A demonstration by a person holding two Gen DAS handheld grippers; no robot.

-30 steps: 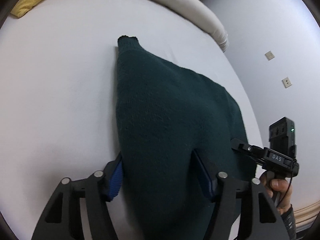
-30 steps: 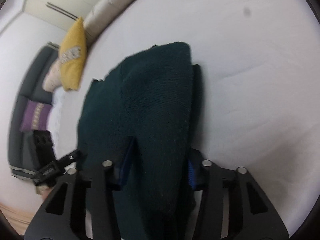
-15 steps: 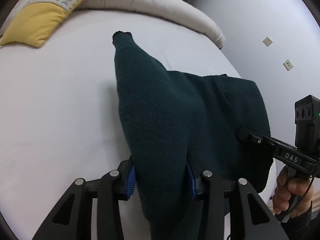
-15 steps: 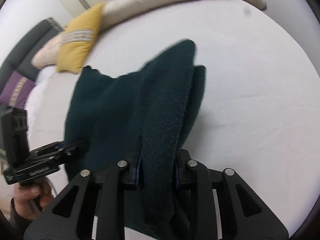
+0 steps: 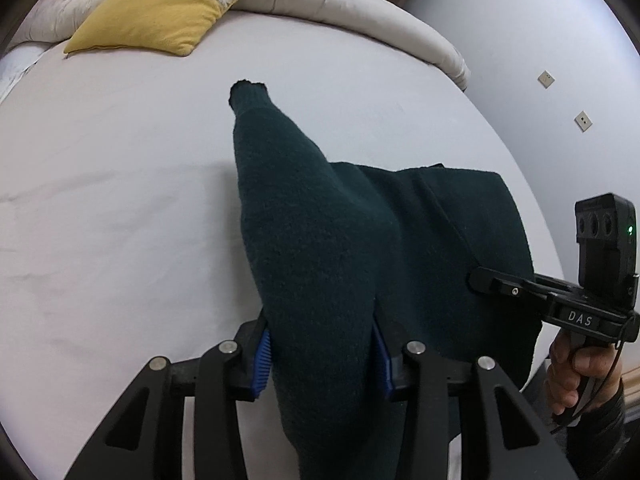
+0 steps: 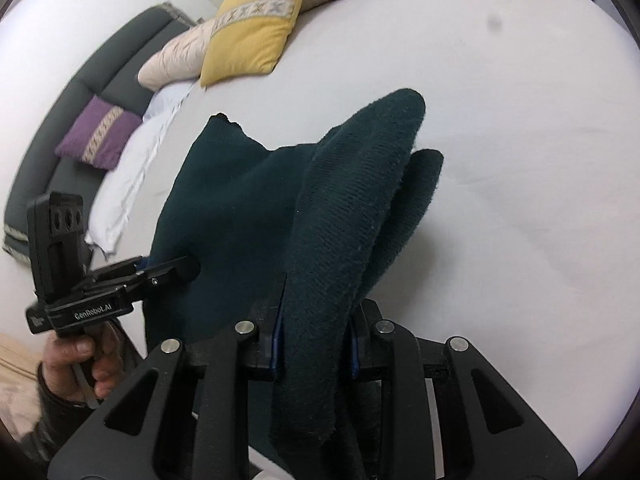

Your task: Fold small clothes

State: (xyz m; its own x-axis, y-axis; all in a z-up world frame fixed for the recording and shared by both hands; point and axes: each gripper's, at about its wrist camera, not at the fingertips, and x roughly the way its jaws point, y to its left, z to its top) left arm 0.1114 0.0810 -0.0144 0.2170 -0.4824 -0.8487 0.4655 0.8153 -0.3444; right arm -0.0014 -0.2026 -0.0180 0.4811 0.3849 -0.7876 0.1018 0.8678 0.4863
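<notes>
Dark green knit: one sweater, held up off white bed at near edge, far part draped onto sheet. Left gripper clamped on a thick bunch of knit, blue pads pressed to both sides. Right gripper likewise clamped on a second bunch; two rounded folds sticking up beyond it. One sleeve cuff pointing far, resting on sheet. Each gripper visible in the other's view: right one at right, left one at left, both gripped by bare hands. Pillows counted: one yellow, one purple, one pale, all at far left. Two wall plates at far right.
</notes>
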